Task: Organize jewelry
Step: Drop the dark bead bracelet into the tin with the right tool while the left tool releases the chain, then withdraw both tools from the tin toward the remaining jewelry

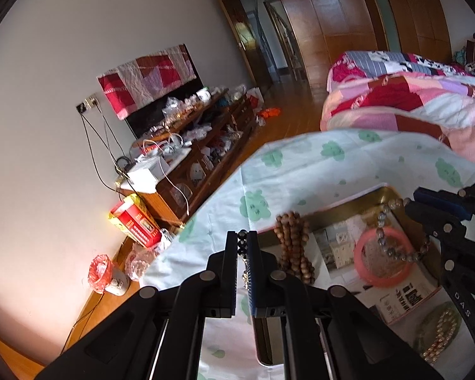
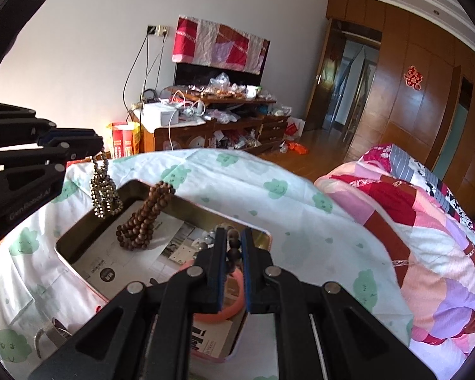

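A gold tin tray (image 2: 79, 231) lined with printed paper lies on a cloud-print cloth. My left gripper (image 1: 242, 240) is shut on a dark metallic bead strand (image 2: 103, 190) that hangs over the tray's far left corner. My right gripper (image 2: 232, 243) is shut on a grey-brown bead strand (image 1: 392, 243) that dangles above a pink bangle (image 1: 383, 256) inside the tray. A coiled brown wooden bead bracelet (image 2: 145, 215) leans over the tray's far rim; it also shows in the left wrist view (image 1: 294, 247).
A gold bead piece on a green ring (image 1: 440, 332) and a silver cuff (image 2: 52, 335) lie on the cloth (image 2: 300, 209) beside the tray. A quilted bed (image 2: 427, 253) is to the right. A cluttered TV cabinet (image 2: 212, 120) stands by the wall.
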Demonstrator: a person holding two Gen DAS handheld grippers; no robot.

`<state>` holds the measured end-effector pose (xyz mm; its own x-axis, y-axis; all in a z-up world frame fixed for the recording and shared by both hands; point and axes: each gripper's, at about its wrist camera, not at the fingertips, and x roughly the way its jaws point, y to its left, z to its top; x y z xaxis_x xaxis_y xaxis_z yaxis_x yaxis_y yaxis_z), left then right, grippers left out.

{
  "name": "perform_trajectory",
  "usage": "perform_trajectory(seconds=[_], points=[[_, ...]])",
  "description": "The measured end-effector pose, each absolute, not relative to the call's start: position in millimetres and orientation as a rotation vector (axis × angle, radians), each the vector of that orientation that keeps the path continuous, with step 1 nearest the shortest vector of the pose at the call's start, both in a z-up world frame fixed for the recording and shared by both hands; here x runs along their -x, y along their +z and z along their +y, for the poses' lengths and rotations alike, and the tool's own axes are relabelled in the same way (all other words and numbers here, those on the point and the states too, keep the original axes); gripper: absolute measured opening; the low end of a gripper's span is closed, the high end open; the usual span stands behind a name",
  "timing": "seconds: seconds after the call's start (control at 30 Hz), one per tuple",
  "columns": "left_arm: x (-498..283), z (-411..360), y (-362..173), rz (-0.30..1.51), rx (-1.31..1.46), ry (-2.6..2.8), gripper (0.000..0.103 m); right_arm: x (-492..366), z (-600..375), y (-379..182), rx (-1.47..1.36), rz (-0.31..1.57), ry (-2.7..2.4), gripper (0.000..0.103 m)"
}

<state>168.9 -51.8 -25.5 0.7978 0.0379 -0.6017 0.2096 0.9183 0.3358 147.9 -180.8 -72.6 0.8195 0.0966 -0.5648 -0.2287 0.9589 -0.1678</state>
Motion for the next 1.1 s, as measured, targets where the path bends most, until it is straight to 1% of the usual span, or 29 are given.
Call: perform_trajectory(seconds=[0.23,0.27,0.33,0.37,0.4,0.47,0.57,0.67,0.73,0.77,0.9,1.0,1.1], points=[[-173.4,-51.8,-54.2,0.708,-0.418,-0.091,0.006,-156.6,-184.5,-93.5,0.211,0.660,0.206,0.011],[-172.7,-52.9,-57.1,0.712,-0.431,-0.078,0.011,-156.7,-184.9,-94.4,0.211,0.666,0.204,0.015],[-168.2,-53.3,-59.2,0.703,-0.443,-0.056,0.039,-153.0,-186.4,-95.8,0.217,0.670,0.190,0.044],[-164.2,-52.1,-58.8,0.690,-0.444,-0.039,0.071,-151.6,-186.9,-95.5,0.214,0.662,0.186,0.049],[-157.8,-50.1,-57.3,0.664,-0.446,-0.018,0.087,-148.9,-188.1,-94.7,0.213,0.656,0.178,0.052],[-147.1,-44.4,-55.2,0.638,-0.443,-0.027,0.087,-144.0,-190.7,-94.0,0.213,0.658,0.161,0.052],[-129.9,-32.8,-58.3,0.667,-0.419,-0.014,0.087,-130.6,-195.9,-93.1,0.212,0.663,0.134,0.052],[-105.7,-20.3,-64.3,0.690,-0.392,-0.004,0.087,-111.6,-203.7,-94.7,0.208,0.672,0.098,0.060],[-84.6,-15.2,-70.9,0.707,-0.378,-0.015,0.087,-96.1,-209.4,-97.9,0.202,0.675,0.084,0.068],[-74.0,-14.6,-74.9,0.714,-0.374,-0.026,0.087,-88.9,-211.8,-100.2,0.199,0.678,0.081,0.070],[-46.3,-17.7,-90.3,0.752,-0.388,-0.054,0.087,-67.0,-216.0,-110.1,0.185,0.700,0.078,0.071],[-40.4,-20.9,-99.6,0.770,-0.405,-0.047,0.087,-57.0,-213.6,-116.6,0.179,0.707,0.089,0.071],[-44.8,-20.0,-108.4,0.812,-0.399,-0.063,0.087,-55.4,-211.6,-122.6,0.172,0.716,0.089,0.074]])
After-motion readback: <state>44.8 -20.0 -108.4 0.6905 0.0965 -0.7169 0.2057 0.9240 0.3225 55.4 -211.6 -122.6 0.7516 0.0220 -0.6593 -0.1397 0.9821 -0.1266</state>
